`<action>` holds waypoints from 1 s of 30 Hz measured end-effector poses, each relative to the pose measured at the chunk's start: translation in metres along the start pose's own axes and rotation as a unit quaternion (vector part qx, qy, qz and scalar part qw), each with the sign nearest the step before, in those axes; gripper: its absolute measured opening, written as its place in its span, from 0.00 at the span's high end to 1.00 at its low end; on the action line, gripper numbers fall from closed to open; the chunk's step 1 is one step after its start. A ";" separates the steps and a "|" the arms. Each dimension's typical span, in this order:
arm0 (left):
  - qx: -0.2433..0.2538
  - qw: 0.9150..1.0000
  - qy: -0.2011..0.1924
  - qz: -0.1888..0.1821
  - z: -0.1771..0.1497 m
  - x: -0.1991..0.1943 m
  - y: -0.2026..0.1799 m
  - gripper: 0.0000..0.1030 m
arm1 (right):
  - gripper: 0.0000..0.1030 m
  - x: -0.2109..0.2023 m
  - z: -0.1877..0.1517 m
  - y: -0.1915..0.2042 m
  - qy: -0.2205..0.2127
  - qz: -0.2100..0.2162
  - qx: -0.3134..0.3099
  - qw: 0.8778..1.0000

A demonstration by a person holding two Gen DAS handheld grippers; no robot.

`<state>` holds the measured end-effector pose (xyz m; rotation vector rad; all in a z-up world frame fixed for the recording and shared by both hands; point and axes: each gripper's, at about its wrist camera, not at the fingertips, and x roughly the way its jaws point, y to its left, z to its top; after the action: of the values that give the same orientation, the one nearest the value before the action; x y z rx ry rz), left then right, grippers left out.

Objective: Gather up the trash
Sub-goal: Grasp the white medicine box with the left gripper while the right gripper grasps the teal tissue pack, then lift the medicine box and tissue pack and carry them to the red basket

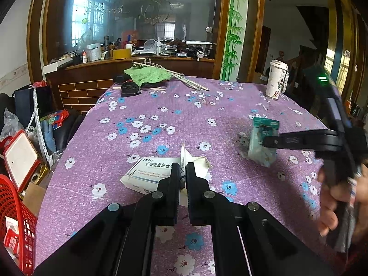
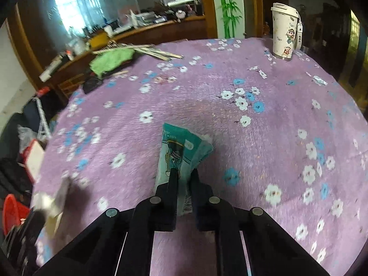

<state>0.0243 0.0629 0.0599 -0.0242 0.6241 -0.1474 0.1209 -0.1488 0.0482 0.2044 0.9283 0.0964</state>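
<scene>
My left gripper (image 1: 183, 169) is shut on a white medicine box (image 1: 147, 172) with an open flap, held just above the purple flowered tablecloth (image 1: 184, 115). My right gripper (image 2: 184, 174) is shut on a teal snack wrapper (image 2: 181, 151) and holds it above the cloth. The right gripper (image 1: 266, 141) also shows in the left wrist view at the right, with the wrapper (image 1: 262, 142) in it. The box (image 2: 54, 204) shows blurred at the lower left of the right wrist view.
A red basket (image 1: 13, 218) stands off the table's left edge among clutter. A white cartoon tumbler (image 2: 285, 32) stands at the far right. Green cloth (image 1: 147, 74), sticks and a black item lie at the far edge. A small foil scrap (image 2: 319, 80) lies right.
</scene>
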 end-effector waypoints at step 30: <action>0.002 1.000 -0.011 0.013 0.001 -0.005 0.000 0.95 | 0.89 -0.034 -0.047 0.043 -0.073 0.132 -0.091 0.984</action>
<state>0.0211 0.0637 0.0635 -0.0146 0.6018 -0.1221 0.0635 -0.1066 0.0570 0.1606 0.7379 0.4047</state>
